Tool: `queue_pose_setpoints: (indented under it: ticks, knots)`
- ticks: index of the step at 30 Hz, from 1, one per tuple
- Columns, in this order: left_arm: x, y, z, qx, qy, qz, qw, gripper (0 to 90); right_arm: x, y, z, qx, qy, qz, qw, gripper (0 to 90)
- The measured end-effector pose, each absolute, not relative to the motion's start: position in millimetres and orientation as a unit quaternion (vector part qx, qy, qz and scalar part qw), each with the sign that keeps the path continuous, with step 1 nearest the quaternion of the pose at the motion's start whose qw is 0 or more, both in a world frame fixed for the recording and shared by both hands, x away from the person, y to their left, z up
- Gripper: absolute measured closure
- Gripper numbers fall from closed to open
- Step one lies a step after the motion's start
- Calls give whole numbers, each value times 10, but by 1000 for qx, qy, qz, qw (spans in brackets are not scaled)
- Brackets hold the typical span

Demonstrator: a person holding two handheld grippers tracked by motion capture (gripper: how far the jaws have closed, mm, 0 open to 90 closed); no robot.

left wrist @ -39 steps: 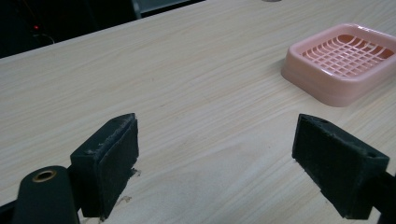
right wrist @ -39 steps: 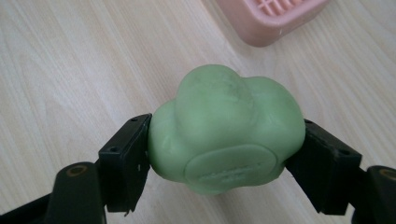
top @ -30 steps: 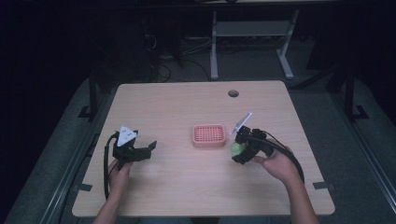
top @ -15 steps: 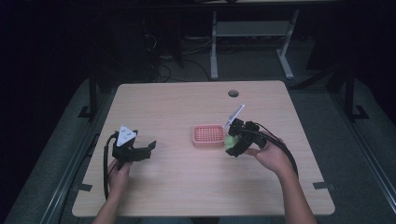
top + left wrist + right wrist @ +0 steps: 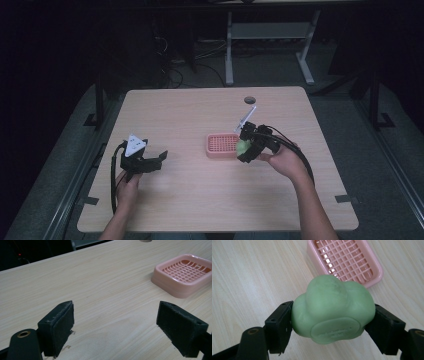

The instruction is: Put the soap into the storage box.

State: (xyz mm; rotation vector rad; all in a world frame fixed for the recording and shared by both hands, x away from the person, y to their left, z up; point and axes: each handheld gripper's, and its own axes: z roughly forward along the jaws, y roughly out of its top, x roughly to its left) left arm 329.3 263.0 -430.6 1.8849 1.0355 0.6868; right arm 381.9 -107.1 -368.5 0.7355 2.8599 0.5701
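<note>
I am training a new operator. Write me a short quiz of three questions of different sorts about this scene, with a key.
1. True or false: the left gripper holds something.
2. Multiple choice: what does the right gripper hold? A) a green soap B) a red cup C) a white cloth
3. Fill the gap: in the high view, the soap is at the ____ edge of the pink tray, seen from the person.

Key:
1. False. Its jaws stand wide apart over the bare table.
2. A. The jaws press on both sides of the soap.
3. right
</note>
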Motion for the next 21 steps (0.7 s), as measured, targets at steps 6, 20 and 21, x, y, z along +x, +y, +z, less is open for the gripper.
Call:
queue_pose_setpoints:
  ticks: [6,20,21]
  knots:
    - [3294,2627,-4307,756,413,275,428,143,3867,-984,-3662,236,951,189,68,258]
    - [3298,2618,-4311,756,411,274,429,143,4053,-823,-3585,226,955,179,63,258]
    - [3298,2619,-4310,757,411,274,429,143,4065,-816,-3582,225,955,182,62,258]
